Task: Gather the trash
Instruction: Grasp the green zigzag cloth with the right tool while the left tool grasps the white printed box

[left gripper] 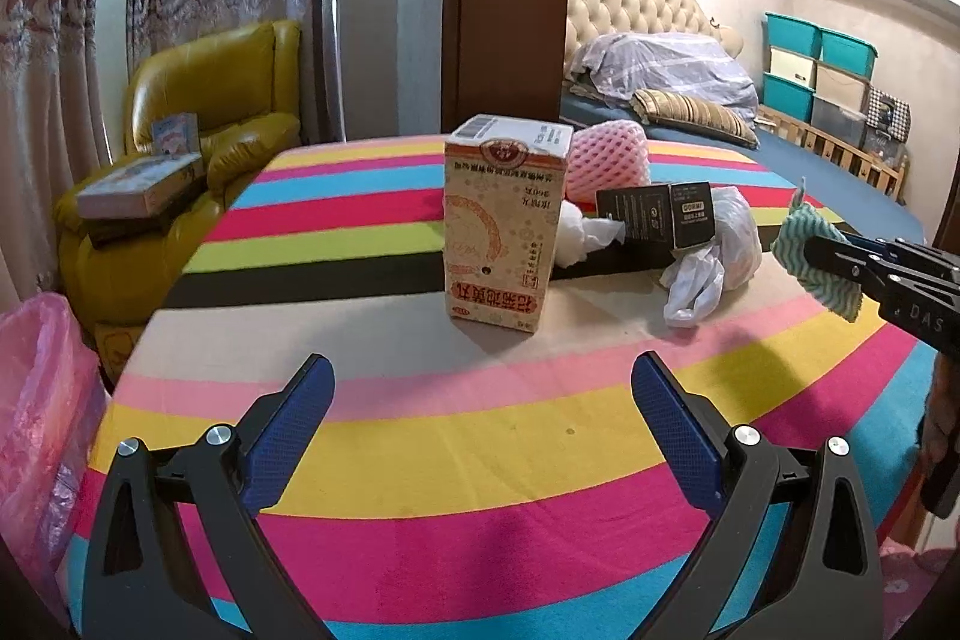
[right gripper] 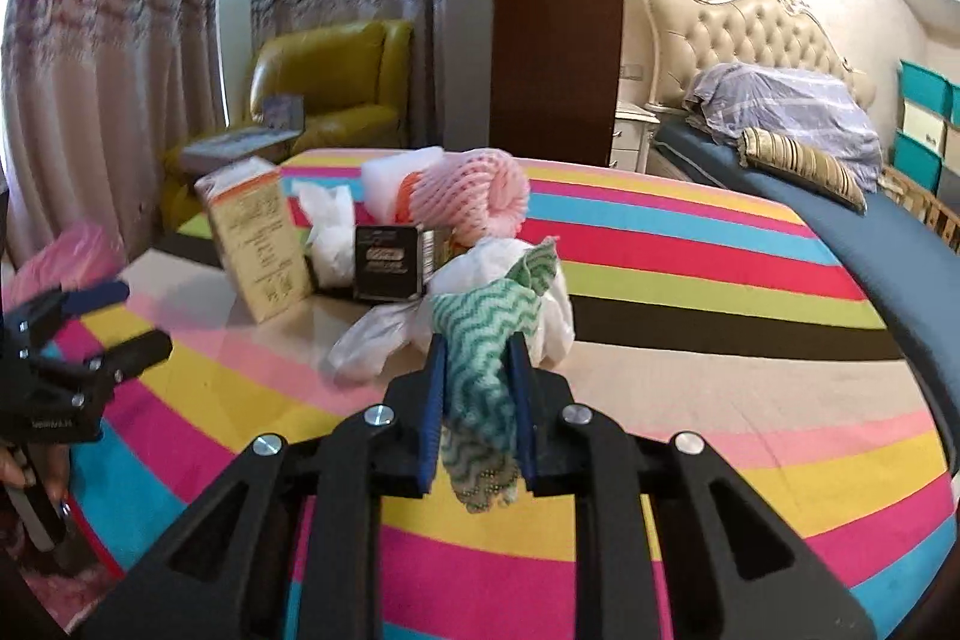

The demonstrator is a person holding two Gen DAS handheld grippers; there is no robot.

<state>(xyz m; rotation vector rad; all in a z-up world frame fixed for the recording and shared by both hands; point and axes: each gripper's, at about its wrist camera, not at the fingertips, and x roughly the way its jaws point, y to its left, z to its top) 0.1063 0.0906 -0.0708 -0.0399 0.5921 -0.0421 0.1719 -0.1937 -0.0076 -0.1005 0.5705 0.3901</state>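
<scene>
Right gripper [right gripper: 477, 370] clamped on green-striped cloth [right gripper: 480, 376], left gripper [left gripper: 483, 400] wide apart, pink bag [left gripper: 42, 400] beside table [left gripper: 480, 460].

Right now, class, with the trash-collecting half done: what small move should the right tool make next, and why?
Probably lift and carry across toward the pink bag at the table's left edge. The right tool is shut on the green wavy cloth, while the left tool hangs open and empty above the striped tablecloth, and the other litter is untouched.

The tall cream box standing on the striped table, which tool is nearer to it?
Left. The open left tool faces the tall cream box directly; the right tool, gripping the green cloth, sits beyond the white bag.
</scene>
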